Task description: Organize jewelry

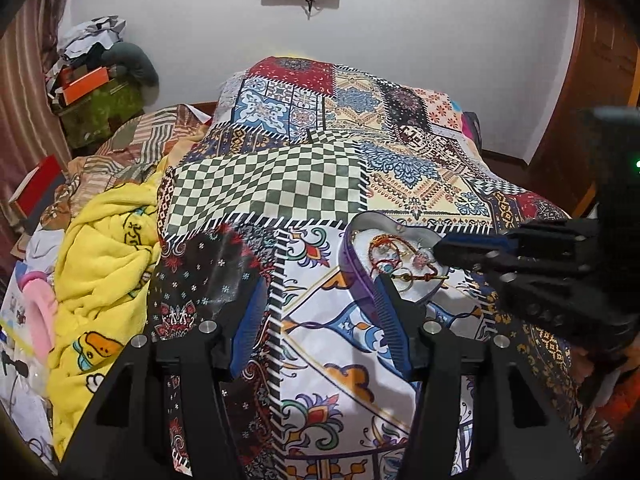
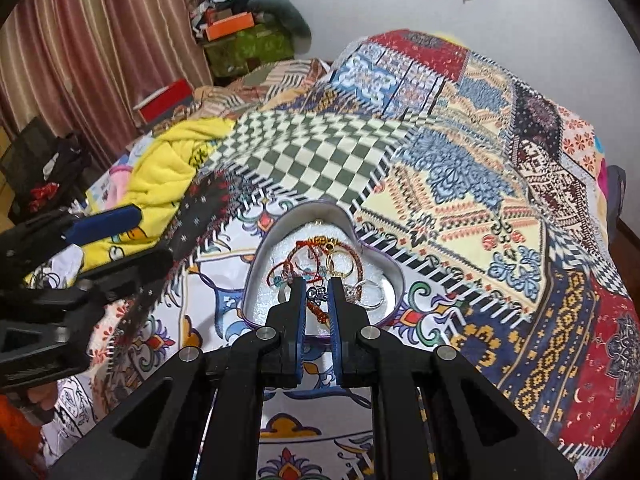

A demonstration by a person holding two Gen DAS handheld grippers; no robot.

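Observation:
A heart-shaped metal tin [image 2: 280,236] with a purple outer wall lies open on the patchwork bedcover. It holds a tangle of jewelry [image 2: 320,264]: red cord bracelets, gold rings and silver rings. My right gripper [image 2: 317,292] hangs over the tin's near side, its blue pads drawn together on a small silver charm [image 2: 316,294]. The left wrist view has the same tin [image 1: 360,224] with my right gripper [image 1: 438,250] reaching in from the right. My left gripper [image 1: 320,292] stands open just left of the tin with nothing between its fingers; it also shows as the left gripper [image 2: 154,236] at the left edge.
The patchwork bedcover [image 1: 280,184] spans the whole bed. A yellow fleece blanket [image 1: 104,256] is bunched along the left side, with a red box [image 1: 40,184] and a striped curtain [image 2: 100,40] beyond. A pile of boxes and clothes [image 1: 96,88] fills the far left corner. A wooden door [image 1: 592,80] stands at right.

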